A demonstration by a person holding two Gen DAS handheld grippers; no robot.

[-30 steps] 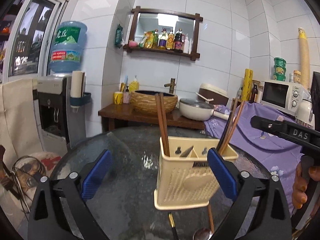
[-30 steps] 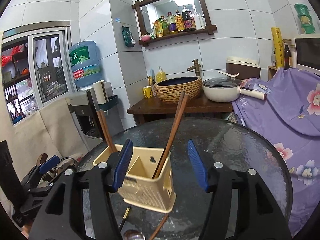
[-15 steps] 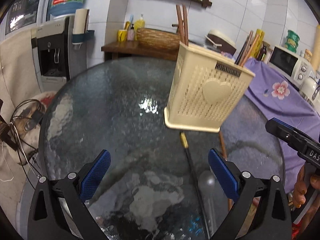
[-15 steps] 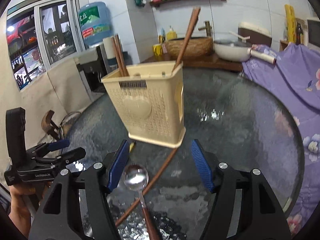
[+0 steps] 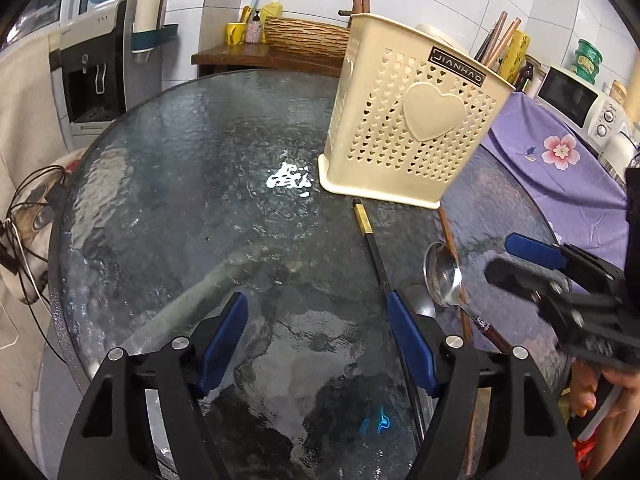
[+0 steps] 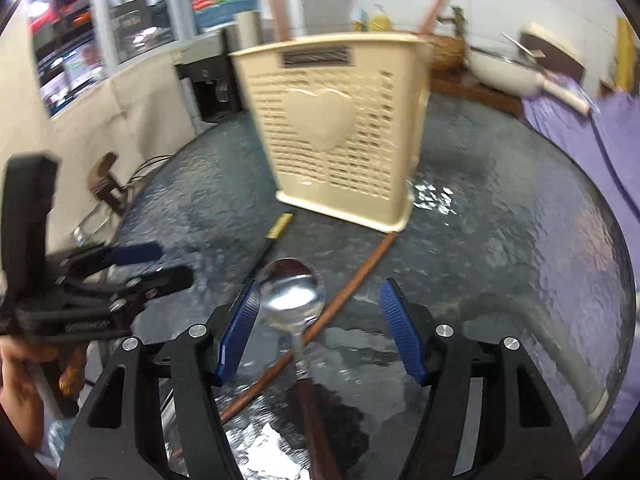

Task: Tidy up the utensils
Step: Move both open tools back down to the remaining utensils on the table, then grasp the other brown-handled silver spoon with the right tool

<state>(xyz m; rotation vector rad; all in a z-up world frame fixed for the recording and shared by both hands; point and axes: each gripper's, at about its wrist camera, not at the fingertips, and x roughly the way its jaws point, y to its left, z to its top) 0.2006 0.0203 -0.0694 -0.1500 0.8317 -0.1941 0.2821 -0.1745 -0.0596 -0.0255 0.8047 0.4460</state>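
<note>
A cream utensil holder [image 5: 412, 120] [image 6: 340, 132] with a heart on its front stands on the round glass table [image 5: 180, 184], chopsticks upright in it. In front of it lie a black chopstick [image 5: 370, 240] [image 6: 280, 226] with a gold band, a brown chopstick [image 5: 448, 236] [image 6: 352, 284] and a brown-handled metal spoon [image 5: 442, 276] [image 6: 292, 296]. My left gripper [image 5: 318, 340] is low over the glass with its jaws closing on nothing; the black chopstick runs by its right pad. My right gripper [image 6: 320, 332] [image 5: 552, 268] is open over the spoon bowl and brown chopstick, its pads clear of both.
A water dispenser [image 5: 92, 68] stands beyond the table's left edge, with cables [image 5: 28, 216] on the floor. Behind are a wooden side table [image 5: 240, 52] with a woven basin, and a purple flowered cloth [image 5: 560, 152] below a microwave [image 5: 576, 100] at the right.
Both grippers have dropped and tipped down toward the table. The left jaws have narrowed. The spoon and brown chopstick now lie between the right fingers.
</note>
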